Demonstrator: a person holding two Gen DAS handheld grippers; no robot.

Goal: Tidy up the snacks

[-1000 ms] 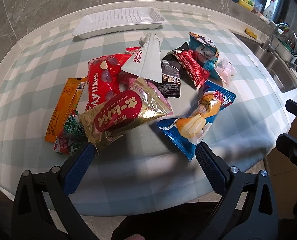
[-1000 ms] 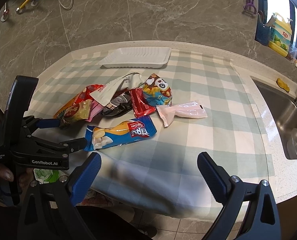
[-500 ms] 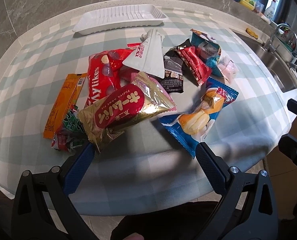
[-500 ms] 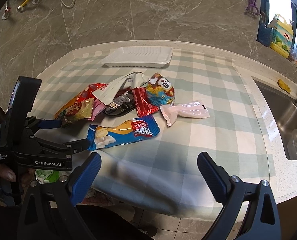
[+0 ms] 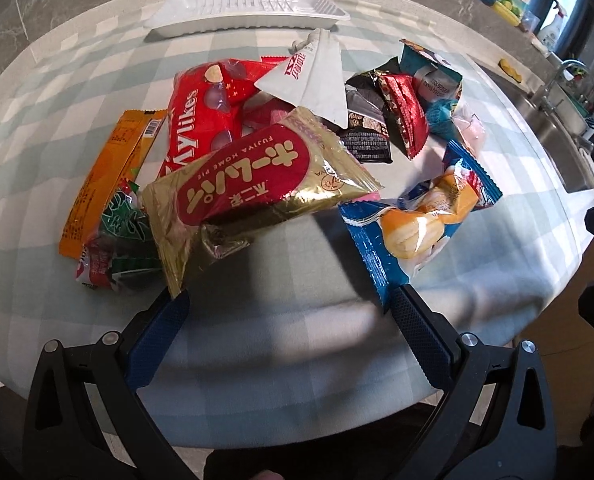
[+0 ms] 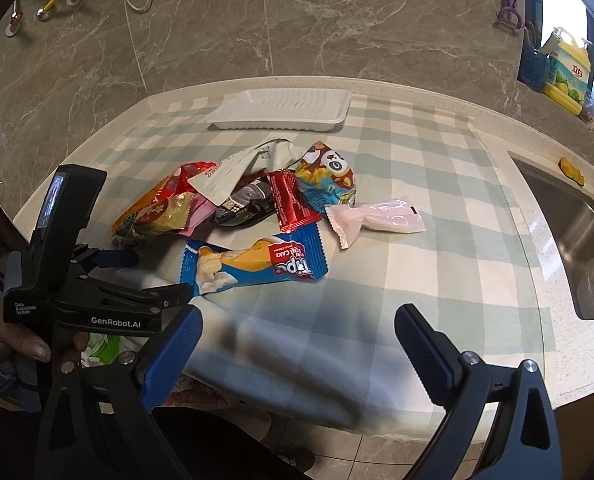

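Note:
A pile of snack packs lies on the checked tablecloth (image 5: pixel 37 92). In the left wrist view a gold pack with a red label (image 5: pixel 257 184) is nearest, beside a blue cake pack (image 5: pixel 417 224), a red Mylikes bag (image 5: pixel 201 112) and an orange pack (image 5: pixel 109 168). My left gripper (image 5: pixel 287 300) is open just short of the gold and blue packs, holding nothing. In the right wrist view my right gripper (image 6: pixel 299 316) is open above the cloth, short of the blue cake pack (image 6: pixel 257 264) and a pink pack (image 6: pixel 377 220). The left gripper (image 6: pixel 157 276) shows at the left.
A white ribbed tray (image 5: pixel 245 6) sits at the back of the table, seen too as the tray (image 6: pixel 281 110) in the right wrist view. A steel sink (image 6: pixel 577 232) lies to the right. A marble wall stands behind. The cloth hangs over the near edge.
Both grippers have eased forward toward the pile, the left one more so. The snacks have not moved, and both grippers stay open.

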